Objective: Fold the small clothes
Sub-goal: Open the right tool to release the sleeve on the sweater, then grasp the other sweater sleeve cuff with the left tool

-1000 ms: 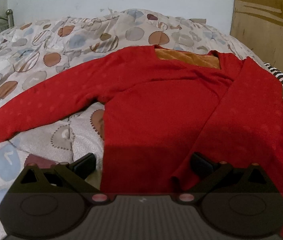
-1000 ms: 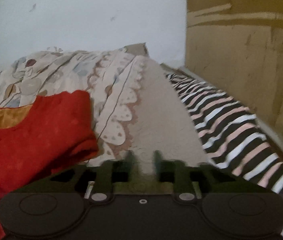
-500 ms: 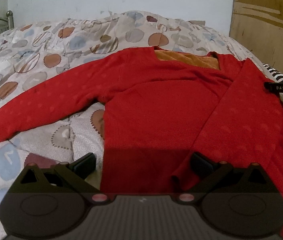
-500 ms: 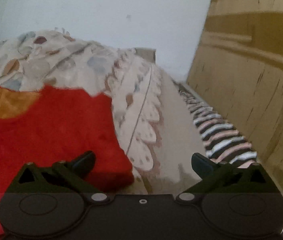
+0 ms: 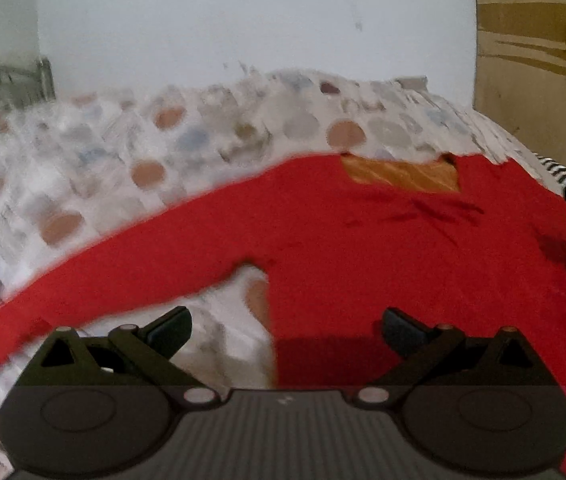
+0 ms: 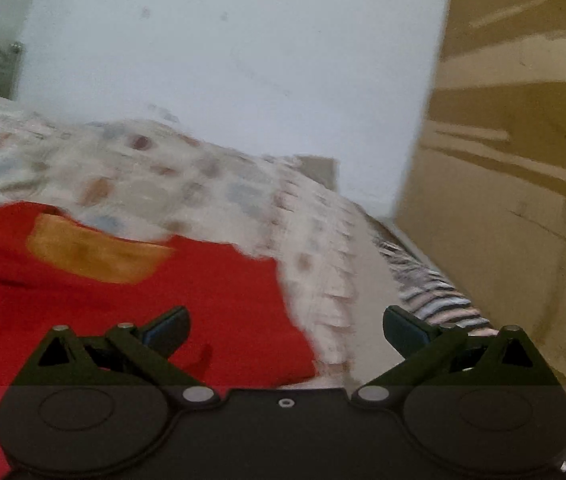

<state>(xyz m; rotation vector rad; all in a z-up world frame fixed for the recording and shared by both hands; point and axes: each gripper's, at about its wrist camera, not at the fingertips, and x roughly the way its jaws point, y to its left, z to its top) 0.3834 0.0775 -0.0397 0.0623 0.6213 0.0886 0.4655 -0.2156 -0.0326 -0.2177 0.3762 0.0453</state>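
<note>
- No brand, label or writing can be read in either view; both pictures are blurred.
- The left hand-held gripper [image 5: 286, 326] has its jaws wide apart, with nothing between them; below the gap lie the side edge of the red top [image 5: 403, 248] and a strip of quilt.
- The right hand-held gripper [image 6: 285, 326] also stands with its jaws spread wide; they have just been opening, and nothing is clamped between them. Its left finger [image 6: 167, 326] is above the red cloth; whether it touches it I cannot tell.
- One red top lies spread flat on the bed, straight ahead of the left hand-held gripper and ahead and to the left of the right one. Its orange lining [image 5: 401, 174] shows at the neck, on the far side.
- One long sleeve [image 5: 95, 280] stretches out to the left of the left hand-held gripper. On the other side no sleeve sticks out, and the top's edge ends just ahead of the right hand-held gripper.
- One quilt with round patches [image 5: 163, 152] covers the bed under the top.
- One striped black-and-white cloth [image 6: 435, 300] lies ahead and to the right of the right hand-held gripper, beside a brown board [image 6: 523, 120].
- A white wall [image 5: 243, 20] stands beyond the bed.
</note>
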